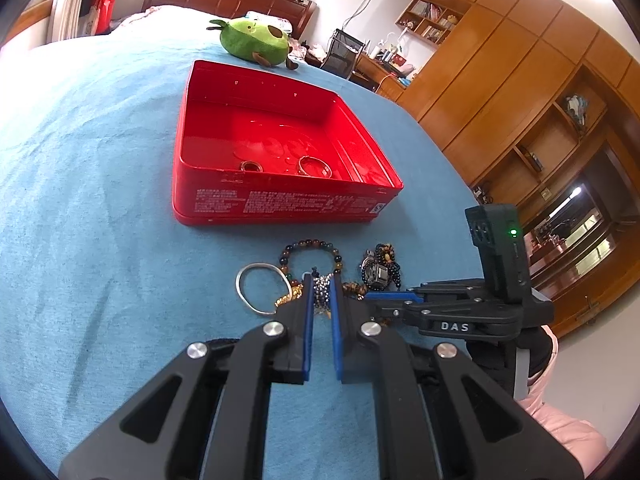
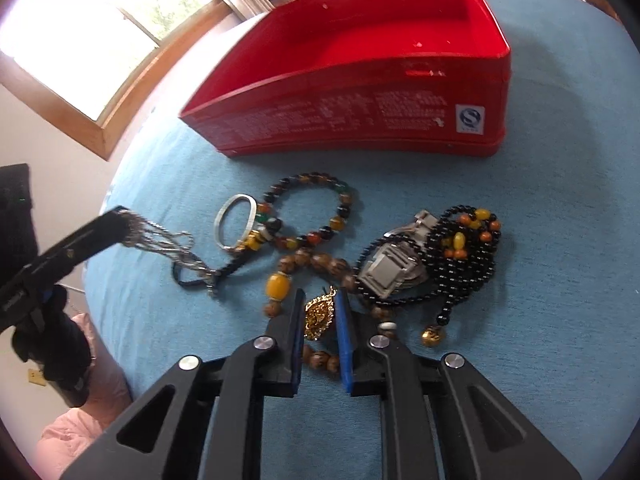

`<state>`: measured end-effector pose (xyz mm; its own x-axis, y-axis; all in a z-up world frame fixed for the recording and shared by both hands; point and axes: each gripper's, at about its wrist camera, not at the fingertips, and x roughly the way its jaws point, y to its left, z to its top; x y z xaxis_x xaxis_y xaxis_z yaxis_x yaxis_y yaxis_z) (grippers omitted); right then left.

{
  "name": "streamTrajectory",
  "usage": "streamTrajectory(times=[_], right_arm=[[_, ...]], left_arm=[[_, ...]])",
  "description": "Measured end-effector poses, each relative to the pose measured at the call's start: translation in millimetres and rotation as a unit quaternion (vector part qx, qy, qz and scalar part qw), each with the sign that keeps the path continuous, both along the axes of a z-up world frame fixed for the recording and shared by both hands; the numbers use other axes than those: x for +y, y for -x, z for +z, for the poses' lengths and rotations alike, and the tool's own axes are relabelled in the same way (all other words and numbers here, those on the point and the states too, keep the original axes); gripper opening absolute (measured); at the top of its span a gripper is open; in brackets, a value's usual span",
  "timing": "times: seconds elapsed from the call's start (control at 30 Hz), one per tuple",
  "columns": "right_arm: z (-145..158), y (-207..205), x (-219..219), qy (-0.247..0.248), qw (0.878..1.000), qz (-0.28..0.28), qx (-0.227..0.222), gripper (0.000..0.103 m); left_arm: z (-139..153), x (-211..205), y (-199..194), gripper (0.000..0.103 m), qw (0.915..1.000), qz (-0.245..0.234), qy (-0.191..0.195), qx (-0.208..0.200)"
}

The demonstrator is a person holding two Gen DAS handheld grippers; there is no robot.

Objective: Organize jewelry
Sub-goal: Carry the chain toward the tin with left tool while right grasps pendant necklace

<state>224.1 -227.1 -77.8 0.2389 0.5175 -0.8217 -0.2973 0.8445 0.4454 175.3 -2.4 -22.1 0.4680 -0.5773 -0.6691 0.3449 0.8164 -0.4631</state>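
Between the blue-padded fingers of the right gripper sits a small gold filigree pendant, lying on the blue bedspread with its long axis running roughly along the fingers. The jaws stand narrow around it, but I cannot tell whether the pads press its sides yet. The left gripper has its fingers pinched together on a thin silvery chain; in the right wrist view that chain hangs from its tips in loose strands down to the cloth.

Just beyond both grippers lies the rest of the pile: a plain silver bangle, a bracelet of mixed amber, green and dark round beads, a string of brown wooden beads with a fat yellow bead, a steel-link wristwatch, and a long rope of small black beads with orange and yellow accents touching the watch.

Farther off stands the open red rectangular tin, with two rings already on its floor near the front wall. The tin lies straight ahead of both grippers, past the pile, so either load has to rise over the near wall. A green avocado plush toy sits behind the tin.
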Motion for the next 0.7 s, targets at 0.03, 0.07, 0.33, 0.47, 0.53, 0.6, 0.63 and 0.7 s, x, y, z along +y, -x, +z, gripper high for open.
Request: streamTrajectory(times=[0.03, 0.07, 0.33, 0.47, 0.53, 0.6, 0.63, 0.7], right_arm=[[2.3, 1.3, 0.0, -0.004, 1.0, 0.001, -0.004, 0.015], [4.4, 2.2, -0.2, -0.008, 1.0, 0.001, -0.006, 0.014], [15.8, 3.9, -10.7, -0.023, 0.999, -0.005, -0.021, 0.014], [15.4, 5.3, -13.9, -0.023, 0.999, -0.008, -0.023, 0.014], [18.1, 5.9, -15.7, -0.027, 0.999, -0.009, -0.026, 0.014], [22.2, 7.8, -17.5, -0.027, 0.999, -0.011, -0.031, 0.014], [24.5, 7.8, -17.9, -0.028, 0.999, -0.012, -0.034, 0.014], [27.7, 5.7, -17.7, -0.03, 0.999, -0.014, -0.038, 0.014]], left_arm=[[0.3, 0.1, 0.4, 0.006, 1.0, 0.0, 0.0, 0.0], [0.5, 0.0, 0.6, 0.006, 1.0, -0.001, 0.001, -0.001], [9.2, 4.6, 7.1, 0.006, 0.9996, -0.002, 0.02, -0.019], [14.3, 4.5, 9.3, 0.006, 0.9994, -0.003, 0.026, -0.024], [17.4, 3.1, 9.4, 0.006, 0.9993, -0.003, 0.027, -0.026], [23.4, 1.9, 12.0, 0.006, 0.9989, -0.003, 0.029, -0.036], [26.5, 1.5, 13.4, 0.006, 0.9988, -0.002, 0.029, -0.04], [32.2, 1.3, 15.1, 0.006, 0.9984, 0.0, 0.031, -0.047]])
